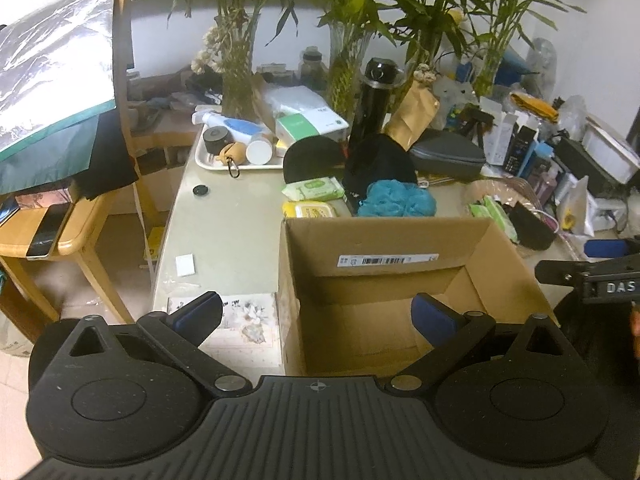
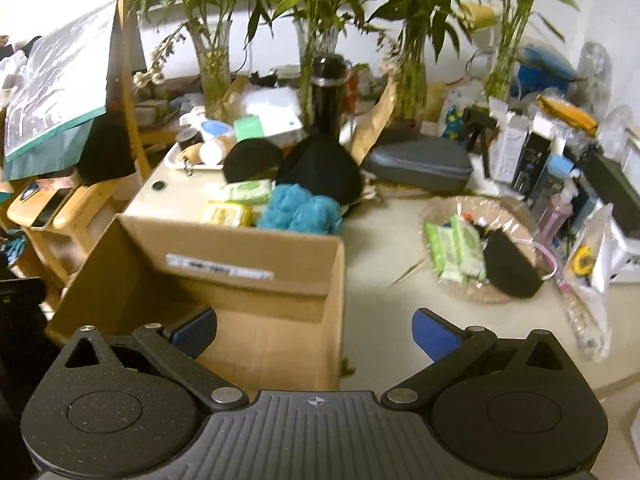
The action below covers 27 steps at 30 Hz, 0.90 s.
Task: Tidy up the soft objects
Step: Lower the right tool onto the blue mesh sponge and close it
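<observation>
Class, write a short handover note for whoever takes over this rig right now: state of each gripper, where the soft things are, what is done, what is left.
Left gripper: open, holding nothing, poised over the near left edge of the cardboard box.
Right gripper: open, holding nothing, over the box's near right corner.
Box: open, nothing visible inside.
Behind the box: blue mesh sponge, black hat, green wipes pack, yellow wipes pack.
Wicker basket, right of the box: more green packs, a black soft item.
Done: nothing boxed yet.
Left: presumably moving the soft items into the box.
</observation>
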Motion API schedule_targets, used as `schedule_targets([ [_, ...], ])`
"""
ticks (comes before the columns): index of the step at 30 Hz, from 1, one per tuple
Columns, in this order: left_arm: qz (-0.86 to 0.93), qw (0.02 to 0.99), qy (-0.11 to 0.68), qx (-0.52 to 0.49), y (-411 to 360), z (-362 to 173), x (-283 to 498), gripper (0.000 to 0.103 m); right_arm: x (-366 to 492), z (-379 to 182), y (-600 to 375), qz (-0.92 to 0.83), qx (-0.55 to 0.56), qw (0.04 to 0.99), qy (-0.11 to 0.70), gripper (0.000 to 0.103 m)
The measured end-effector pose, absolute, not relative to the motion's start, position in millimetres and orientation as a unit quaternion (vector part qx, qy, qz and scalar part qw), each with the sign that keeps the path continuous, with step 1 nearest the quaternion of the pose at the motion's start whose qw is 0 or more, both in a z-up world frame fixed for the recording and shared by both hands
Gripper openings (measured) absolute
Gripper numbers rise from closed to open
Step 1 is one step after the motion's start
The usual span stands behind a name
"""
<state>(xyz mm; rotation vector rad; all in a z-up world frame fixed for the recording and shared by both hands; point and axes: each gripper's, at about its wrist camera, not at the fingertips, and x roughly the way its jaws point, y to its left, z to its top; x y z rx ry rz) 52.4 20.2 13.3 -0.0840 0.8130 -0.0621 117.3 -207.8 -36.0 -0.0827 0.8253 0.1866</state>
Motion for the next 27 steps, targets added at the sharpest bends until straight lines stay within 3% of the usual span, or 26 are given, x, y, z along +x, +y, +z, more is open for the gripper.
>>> schedule_targets([
  [20, -0.034, 0.942, 0.330, -0.060, 56, 9, 90, 0.103, 174, -56, -239, 0.102, -0.046, 0.911, 0.397, 0.103],
  [27, -0.034, 0.935, 0.350, -0.046, 67, -4, 120, 0.103, 203, -65, -253, 0.109, -0.010, 0.910, 0.400, 0.103],
])
